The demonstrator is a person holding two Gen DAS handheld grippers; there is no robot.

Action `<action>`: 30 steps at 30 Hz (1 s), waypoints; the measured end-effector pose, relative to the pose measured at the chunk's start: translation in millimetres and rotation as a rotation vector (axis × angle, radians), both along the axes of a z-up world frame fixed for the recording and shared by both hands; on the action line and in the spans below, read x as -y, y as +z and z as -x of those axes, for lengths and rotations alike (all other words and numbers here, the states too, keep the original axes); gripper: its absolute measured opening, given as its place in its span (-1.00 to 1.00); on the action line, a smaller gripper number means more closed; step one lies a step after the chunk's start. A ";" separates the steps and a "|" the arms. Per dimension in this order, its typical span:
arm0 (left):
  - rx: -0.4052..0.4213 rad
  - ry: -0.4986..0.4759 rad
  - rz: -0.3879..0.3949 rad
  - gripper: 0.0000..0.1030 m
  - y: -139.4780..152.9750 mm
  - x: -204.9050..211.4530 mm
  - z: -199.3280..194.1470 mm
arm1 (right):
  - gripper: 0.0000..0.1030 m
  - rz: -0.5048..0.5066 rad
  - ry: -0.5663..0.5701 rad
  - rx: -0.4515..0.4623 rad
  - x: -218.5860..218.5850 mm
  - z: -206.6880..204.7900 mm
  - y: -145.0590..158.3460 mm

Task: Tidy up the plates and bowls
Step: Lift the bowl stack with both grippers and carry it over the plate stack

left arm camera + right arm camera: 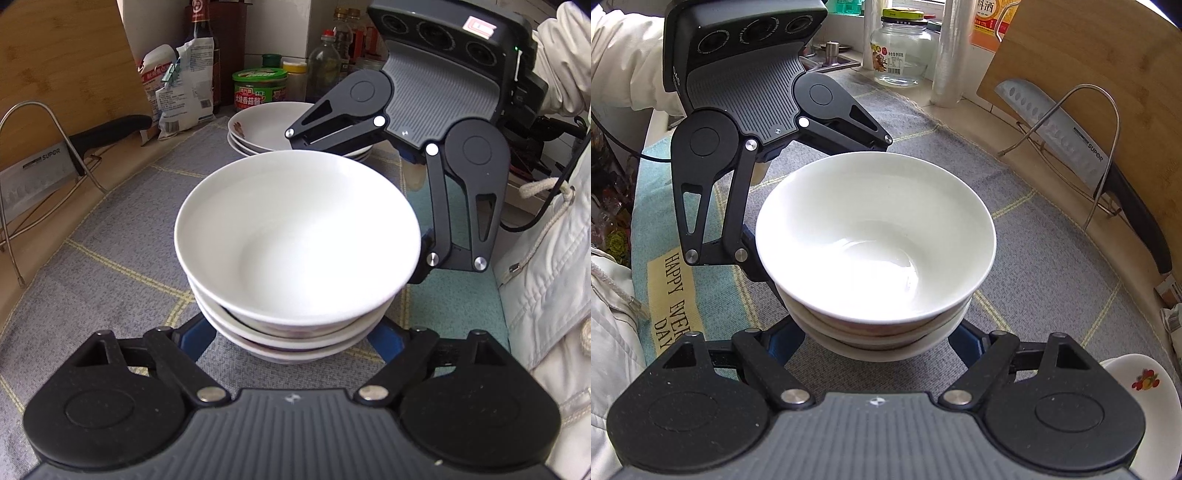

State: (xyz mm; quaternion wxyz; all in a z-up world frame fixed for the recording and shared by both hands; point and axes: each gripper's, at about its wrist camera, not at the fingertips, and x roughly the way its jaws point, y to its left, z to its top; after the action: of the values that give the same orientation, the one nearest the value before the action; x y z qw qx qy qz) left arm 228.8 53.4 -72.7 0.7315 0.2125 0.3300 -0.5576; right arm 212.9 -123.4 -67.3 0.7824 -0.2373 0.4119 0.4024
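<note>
Stack of white bowls (295,258) sitting on the grey mat (122,236) in the middle of the counter, with stacked plates (266,129) just behind. Left gripper (291,343) straddling the stack's base, blue fingers (197,339) either side; contact impossible to tell. Right gripper (879,341) likewise flanking the lower bowls, grip unclear. Knife (1071,140) propped against a cutting board (1089,62).

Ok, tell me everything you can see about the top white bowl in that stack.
The top bowl is plain glossy white, ceramic by its look, empty and upright. It sits nested, slightly off centre, in a stack of bowls on the grey checked mat. Both grippers flank the stack from opposite sides; whether their fingers touch this bowl is hidden by its rim.
</note>
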 end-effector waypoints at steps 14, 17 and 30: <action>0.018 0.005 -0.012 0.69 1.0 2.7 1.8 | 0.67 0.009 -0.033 -0.012 0.5 1.6 0.5; 0.023 0.027 -0.026 0.69 1.9 4.7 6.1 | 0.67 0.006 -0.015 -0.014 2.2 1.4 1.2; 0.051 0.139 -0.038 0.69 28.7 29.1 23.0 | 0.65 -0.022 0.072 0.018 34.3 10.2 30.9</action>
State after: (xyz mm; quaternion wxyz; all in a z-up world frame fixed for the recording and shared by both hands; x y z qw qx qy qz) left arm 205.8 24.3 -44.0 0.7724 0.2170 0.3356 -0.4936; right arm 202.7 -157.6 -36.4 0.7736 -0.2471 0.3916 0.4326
